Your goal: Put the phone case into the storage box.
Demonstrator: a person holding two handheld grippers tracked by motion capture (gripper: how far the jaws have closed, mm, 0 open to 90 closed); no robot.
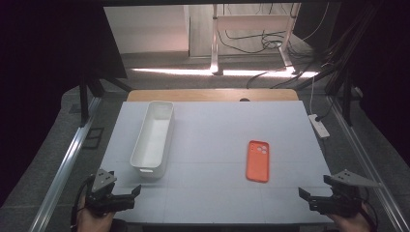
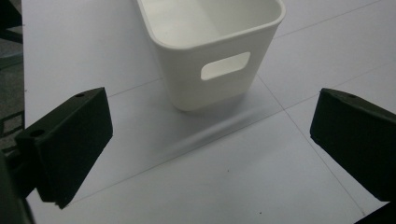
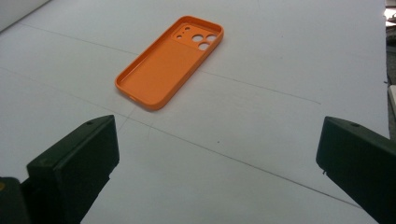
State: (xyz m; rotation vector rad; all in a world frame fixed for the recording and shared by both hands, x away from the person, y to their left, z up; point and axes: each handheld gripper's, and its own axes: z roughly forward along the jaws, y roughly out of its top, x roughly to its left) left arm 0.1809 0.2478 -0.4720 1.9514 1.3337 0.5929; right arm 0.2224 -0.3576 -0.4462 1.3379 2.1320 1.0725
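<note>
Orange phone case (image 1: 257,161) is lying cavity-up toward the bench's (image 1: 217,125) right side, well apart from the white bin (image 1: 153,137); it is probably light, flexible, thin-rimmed, best pinched across its long edges. Left hand-held gripper (image 1: 126,195) and right hand-held gripper (image 1: 309,198) are resting released at the near corners

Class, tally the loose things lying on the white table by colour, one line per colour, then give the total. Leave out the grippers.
White: 1, the long bin
Orange: 1, the phone case
Total: 2

Smooth white plastic bin (image 1: 153,137); matt orange phone case (image 1: 257,161).
</note>
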